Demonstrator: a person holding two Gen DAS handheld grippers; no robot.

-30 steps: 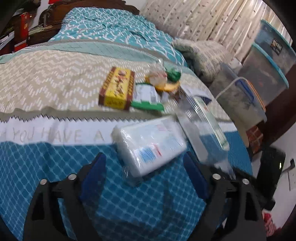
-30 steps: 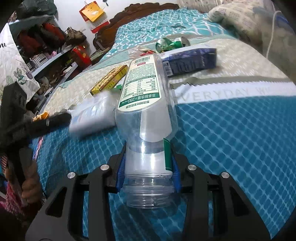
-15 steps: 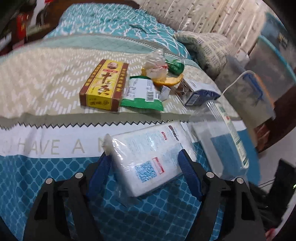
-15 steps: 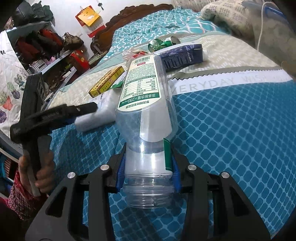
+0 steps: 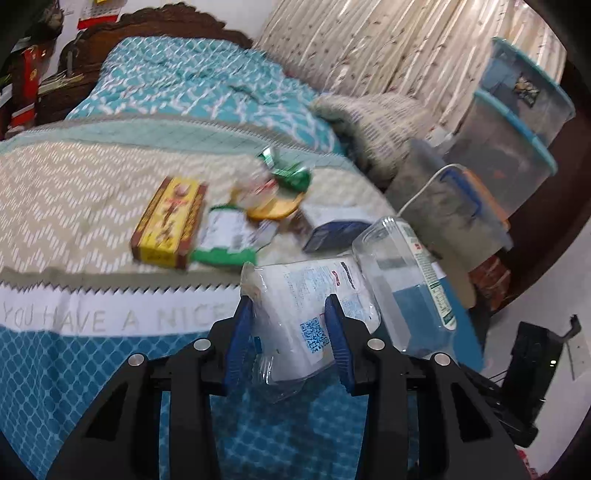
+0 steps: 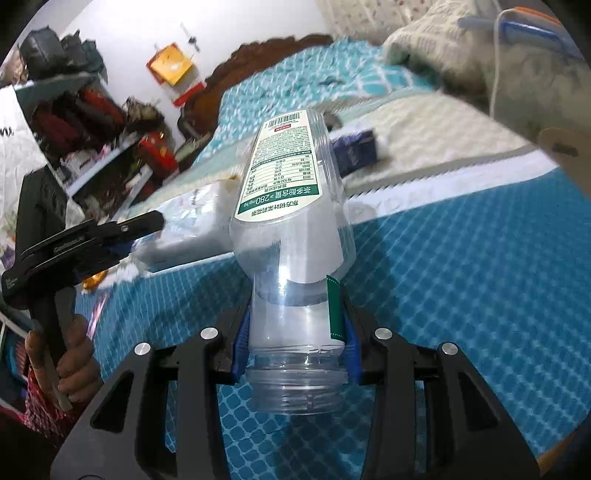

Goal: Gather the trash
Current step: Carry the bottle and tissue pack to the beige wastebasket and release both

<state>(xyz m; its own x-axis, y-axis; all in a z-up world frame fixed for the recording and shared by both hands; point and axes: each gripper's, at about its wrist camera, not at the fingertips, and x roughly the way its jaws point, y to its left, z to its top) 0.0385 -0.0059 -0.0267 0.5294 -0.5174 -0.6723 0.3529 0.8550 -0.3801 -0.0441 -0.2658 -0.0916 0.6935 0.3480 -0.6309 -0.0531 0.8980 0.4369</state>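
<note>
My left gripper (image 5: 288, 308) has its jaws closing on a white plastic pack (image 5: 306, 295); the blue pads press its sides and it hangs just above the bed. Seen from the right wrist, the left gripper (image 6: 147, 225) holds that pack (image 6: 195, 218) at the left. My right gripper (image 6: 295, 317) is shut on the neck of a clear plastic bottle (image 6: 291, 206) with a green and white label, base pointing away; the bottle (image 5: 402, 280) hovers right of the pack. On the bedspread lie a yellow box (image 5: 168, 221), a green wrapper (image 5: 225, 236), an orange scrap (image 5: 273, 208), a crushed green can (image 5: 290, 173) and a dark blue carton (image 5: 332, 229).
The bed (image 5: 74, 369) has a teal and beige cover and a wooden headboard (image 5: 155, 22). A pillow (image 5: 373, 125), a grey bundle and stacked storage bins (image 5: 517, 122) stand on the right by the curtain. A cluttered shelf (image 6: 85, 122) is on the left. A person's hand (image 6: 70, 369) grips the left handle.
The left jaws have come in from wide apart onto the white pack and lifted it off the bed. The right gripper has kept its hold on the bottle while shifting a little.
</note>
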